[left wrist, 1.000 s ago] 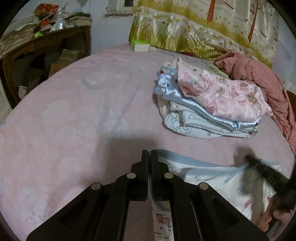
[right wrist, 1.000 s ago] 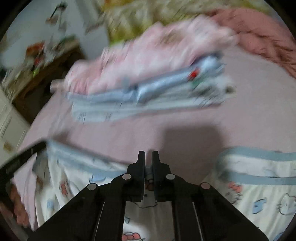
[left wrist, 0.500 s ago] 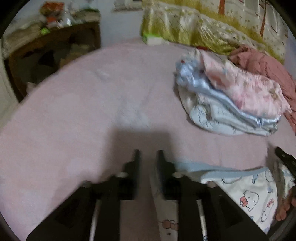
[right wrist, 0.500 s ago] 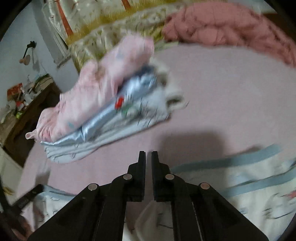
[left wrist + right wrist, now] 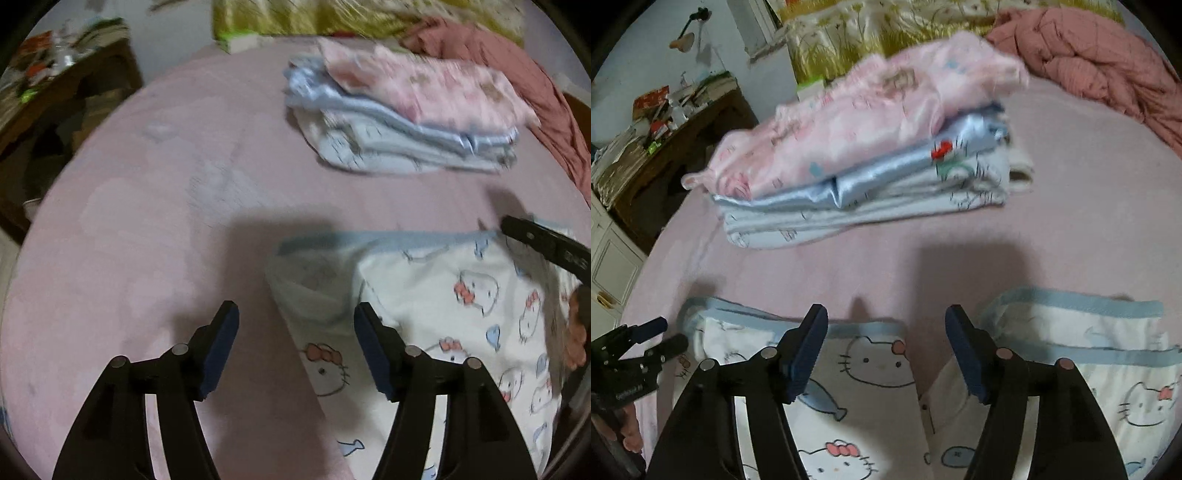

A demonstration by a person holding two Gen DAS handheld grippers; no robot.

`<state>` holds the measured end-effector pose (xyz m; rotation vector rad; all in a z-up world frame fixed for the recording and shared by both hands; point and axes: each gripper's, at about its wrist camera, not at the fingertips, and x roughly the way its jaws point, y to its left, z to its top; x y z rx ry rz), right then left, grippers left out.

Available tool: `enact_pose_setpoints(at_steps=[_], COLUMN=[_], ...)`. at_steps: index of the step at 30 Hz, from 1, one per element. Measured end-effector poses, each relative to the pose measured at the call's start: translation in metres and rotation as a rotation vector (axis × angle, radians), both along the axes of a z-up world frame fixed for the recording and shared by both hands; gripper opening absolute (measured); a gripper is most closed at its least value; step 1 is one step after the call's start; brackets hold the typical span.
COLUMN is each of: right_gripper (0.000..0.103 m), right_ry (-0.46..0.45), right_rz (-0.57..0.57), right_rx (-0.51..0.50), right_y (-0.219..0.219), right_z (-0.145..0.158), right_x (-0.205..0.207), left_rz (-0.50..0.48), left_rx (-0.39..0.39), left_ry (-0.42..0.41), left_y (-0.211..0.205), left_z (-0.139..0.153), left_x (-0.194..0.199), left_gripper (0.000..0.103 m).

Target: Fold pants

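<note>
White pants [image 5: 461, 314] with a cat print and a pale blue waistband lie on the pink bed sheet [image 5: 147, 221]. My left gripper [image 5: 297, 317] hovers over their left edge. Its jaws are opening, and the cloth lies loose below the gap with no pad pressing on it. One black finger of my right gripper [image 5: 532, 240] shows at the right, over the waistband. In the right wrist view my right gripper [image 5: 886, 325] is also opening above the pants [image 5: 875, 365], free of the cloth. My left gripper [image 5: 665, 336] shows at the left edge with a hand behind it.
A stack of folded clothes [image 5: 399, 122] [image 5: 871, 155], pink on top, sits on the bed beyond the pants. A dusky pink blanket [image 5: 1100, 59] lies bunched at the back right. A cluttered wooden desk [image 5: 55, 96] stands left of the bed.
Both grippers were shut on the pants cloth and have opened. The cloth has dropped onto the bed. The left gripper has dipped lower and rolled.
</note>
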<state>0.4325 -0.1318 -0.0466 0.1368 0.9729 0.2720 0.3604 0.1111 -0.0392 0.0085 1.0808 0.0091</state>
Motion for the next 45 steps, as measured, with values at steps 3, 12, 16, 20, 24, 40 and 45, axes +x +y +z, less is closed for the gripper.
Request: enact_pose_setpoints(at_steps=[3,12,16,20,24,40,45], right_gripper=[0.032,0.004,0.004,0.004,0.004,0.042,0.055], right_ry=[0.018,-0.32,-0.327,-0.226,-0.196,-0.234,-0.422], right_rz=[-0.003,-0.062,-0.096,-0.084,-0.079,-0.158,-0.224], right_rx=[-0.009,0.098,0.07,-0.019,-0.053,-0.055,0.039], right_y=[0.003,-0.009,-0.01,-0.004,0.004,-0.016,-0.083], right_z=[-0.011,0.039,0.041,0.009,-0.004,0.05,0.156], right_x=[0.005,-0.028,-0.029,-0.014,-0.01,-0.027,-0.1], left_rz=[0.02,0.05,0.07,0.092,0.105,0.234,0.143], left_rx=[0.012,-0.031,0.013,0.017,0.024,0.288,0.209], left_ry=[-0.029,-0.282,-0.2,-0.093,-0.112,-0.237,-0.512], left_y=[0.0,-0.002,-0.002,0.006,0.009,0.005,-0.049], left_z=[-0.007,0.053,0.028,-0.01,-0.004,0.048,0.129], left_x=[0.006,-0.017,-0.003,0.017,0.015,-0.012,-0.069], left_gripper=[0.053,0.006,0.007,0.01,0.019,0.066,0.066])
